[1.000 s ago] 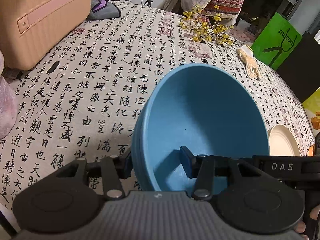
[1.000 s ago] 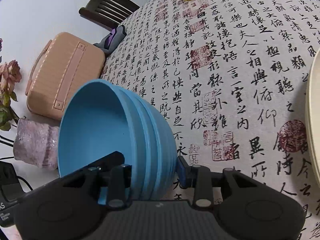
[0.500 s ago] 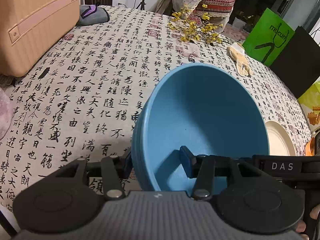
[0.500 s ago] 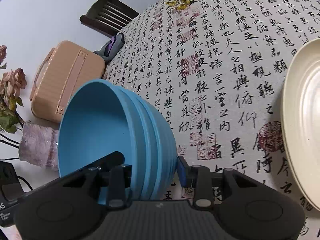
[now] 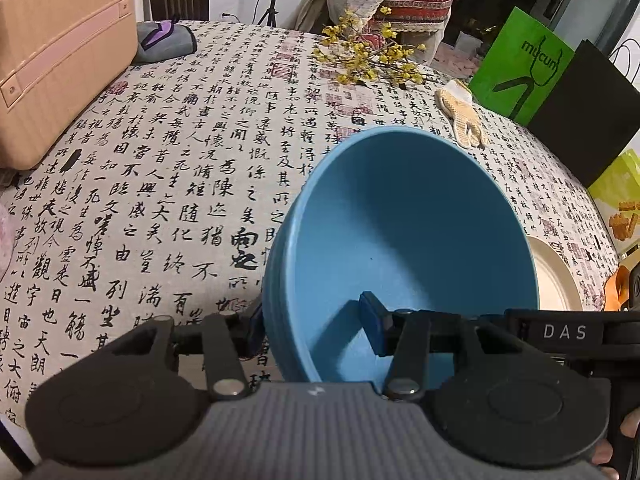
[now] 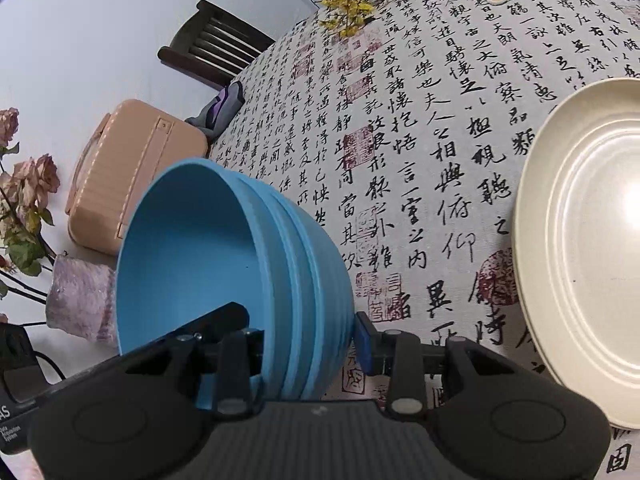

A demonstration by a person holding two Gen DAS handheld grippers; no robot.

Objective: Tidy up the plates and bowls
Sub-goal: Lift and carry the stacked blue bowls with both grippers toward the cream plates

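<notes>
A stack of blue bowls [image 5: 400, 240] hangs tilted above the calligraphy tablecloth. My left gripper [image 5: 316, 326] is shut on its near wall, one finger inside and one outside. My right gripper [image 6: 306, 338] is shut on the same blue bowl stack [image 6: 224, 256] from the other side, gripping the nested rims. A stack of cream plates [image 6: 588, 264] lies on the cloth at the right of the right wrist view. In the left wrist view a sliver of the cream plates [image 5: 554, 280] shows behind the bowls.
A pink case [image 5: 56, 52] stands at the table's left end beside a grey pouch [image 5: 164, 40]. Yellow flower sprigs [image 5: 368, 56] and a knitted glove [image 5: 464, 118] lie at the far side. Green and black bags [image 5: 532, 64] stand beyond the edge. A dark chair [image 6: 216, 48] is behind.
Both grippers have carried the bowl stack toward the cream plates, which now fill much more of the right wrist view. The grip on the bowls is unchanged.
</notes>
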